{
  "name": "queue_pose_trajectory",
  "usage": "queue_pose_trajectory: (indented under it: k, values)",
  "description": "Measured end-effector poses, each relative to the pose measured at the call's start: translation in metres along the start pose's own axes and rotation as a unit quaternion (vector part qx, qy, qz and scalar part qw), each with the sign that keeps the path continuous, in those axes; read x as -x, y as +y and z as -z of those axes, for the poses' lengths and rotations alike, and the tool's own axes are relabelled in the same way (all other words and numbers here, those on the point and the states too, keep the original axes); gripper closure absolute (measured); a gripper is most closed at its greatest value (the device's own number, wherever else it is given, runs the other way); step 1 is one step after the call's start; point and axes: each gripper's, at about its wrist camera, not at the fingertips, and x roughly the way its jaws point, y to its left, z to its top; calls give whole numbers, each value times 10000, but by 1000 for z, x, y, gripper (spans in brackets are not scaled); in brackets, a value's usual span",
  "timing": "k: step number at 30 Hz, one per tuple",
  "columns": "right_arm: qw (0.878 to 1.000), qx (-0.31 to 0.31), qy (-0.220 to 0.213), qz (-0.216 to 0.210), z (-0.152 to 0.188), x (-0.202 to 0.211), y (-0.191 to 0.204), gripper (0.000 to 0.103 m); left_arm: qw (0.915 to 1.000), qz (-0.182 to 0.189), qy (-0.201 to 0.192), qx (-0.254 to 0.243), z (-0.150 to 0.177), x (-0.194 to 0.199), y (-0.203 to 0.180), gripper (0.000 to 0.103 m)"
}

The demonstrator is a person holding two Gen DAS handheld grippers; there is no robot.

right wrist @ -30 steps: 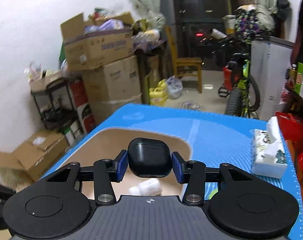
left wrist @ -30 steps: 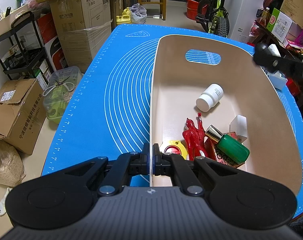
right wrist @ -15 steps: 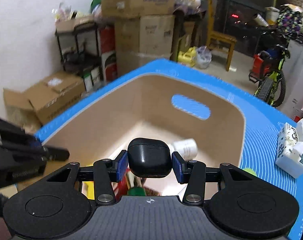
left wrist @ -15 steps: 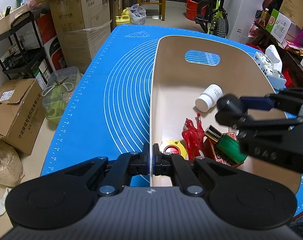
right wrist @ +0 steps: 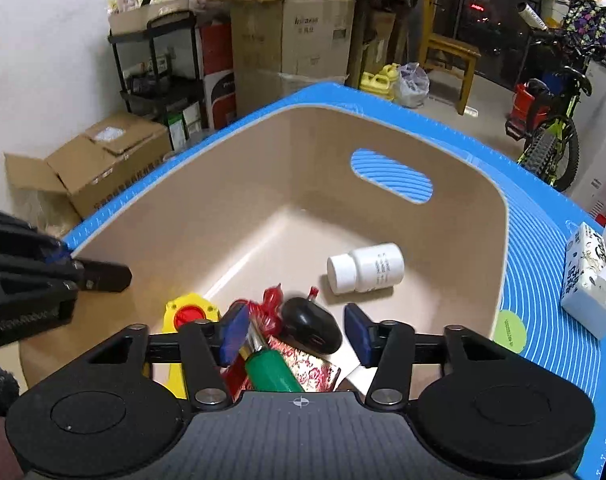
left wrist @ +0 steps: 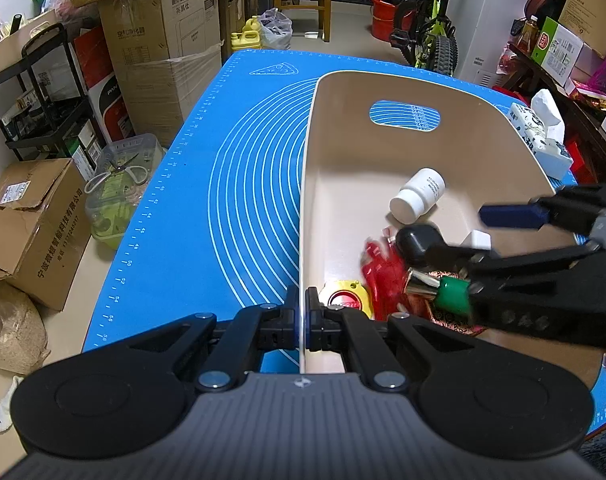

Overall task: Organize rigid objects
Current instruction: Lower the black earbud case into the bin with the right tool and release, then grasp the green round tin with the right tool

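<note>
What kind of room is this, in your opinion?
Probably a home storage room or garage: stacked cardboard boxes, a bicycle and a metal shelf stand around the table with the blue mat.

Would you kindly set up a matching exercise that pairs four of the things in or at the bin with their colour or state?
Things:
1. pill bottle
2. earbud case
3. left gripper
4. right gripper

States:
A. shut on the bin wall
B. open above the pile
C. white, lying on its side
D. black, resting among the red and green items

Pairs: 1-C, 2-D, 3-A, 4-B
</note>
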Motion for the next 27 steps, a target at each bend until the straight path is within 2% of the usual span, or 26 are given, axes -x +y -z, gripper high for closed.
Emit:
queue_pose_trajectory:
  k: [7, 10, 15, 19, 23, 27]
  values:
    - [9958, -465, -757, 219, -8, 34, -34, 30, 10000, -13, 1, -3, 0, 0, 0, 99]
    - [9926, -736, -913, 327, -7, 43, -59, 28, 10000, -20, -2, -11, 1, 0, 0, 99]
    - [9832, -1157, -1208, 735, 0, 52, -103, 27, 10000, -24, -1, -10, 1, 0, 0, 99]
    - [9765, -1541, -1147, 974, 13, 43, -138, 26, 10000, -22, 0, 1, 1, 0, -1, 99]
    - [9758, -1566, -931, 1206, 27, 23, -155, 26, 10000, -25, 2, -4, 1, 0, -1, 99]
    - [9762, -1607, -795, 1219, 38, 4, -165, 26, 10000, -26, 0, -1, 1, 0, -1, 99]
